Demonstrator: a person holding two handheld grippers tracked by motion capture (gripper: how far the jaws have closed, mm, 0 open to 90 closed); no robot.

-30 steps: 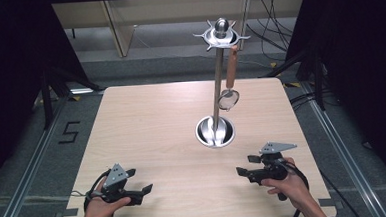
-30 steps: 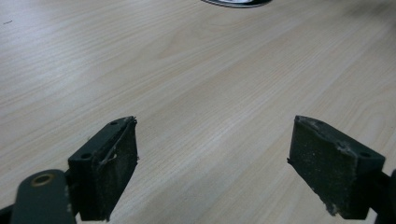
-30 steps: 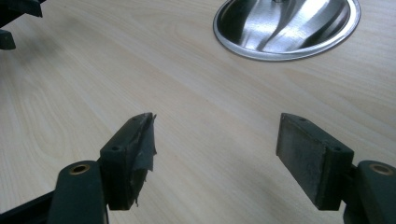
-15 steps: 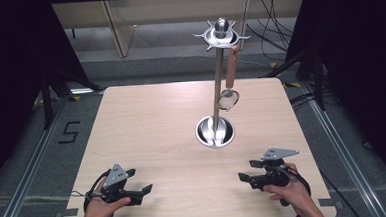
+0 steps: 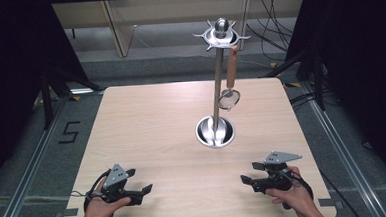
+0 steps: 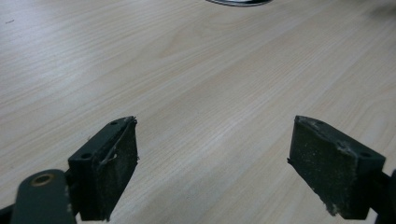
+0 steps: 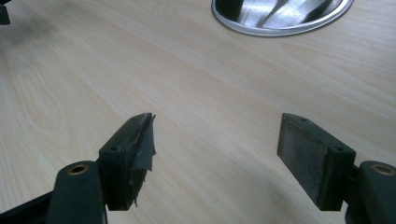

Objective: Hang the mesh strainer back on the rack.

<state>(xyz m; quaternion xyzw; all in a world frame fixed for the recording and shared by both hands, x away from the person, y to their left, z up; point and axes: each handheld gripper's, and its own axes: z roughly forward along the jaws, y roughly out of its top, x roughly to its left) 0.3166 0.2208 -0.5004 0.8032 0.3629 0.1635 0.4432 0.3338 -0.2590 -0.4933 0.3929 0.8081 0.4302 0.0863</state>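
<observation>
My right claw (image 5: 260, 177) has drawn back toward the counter (image 5: 147, 126) edge; the left claw (image 5: 135, 191) held. Both gape wide, empty. The hanging strainer (image 5: 229, 97) lies ahead, nearer my right.

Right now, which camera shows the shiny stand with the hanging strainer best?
The high view: the whole stand shows, with the strainer hanging from its top. The right gripper view catches just its round base; the left gripper view, a sliver of the base's rim.
</observation>
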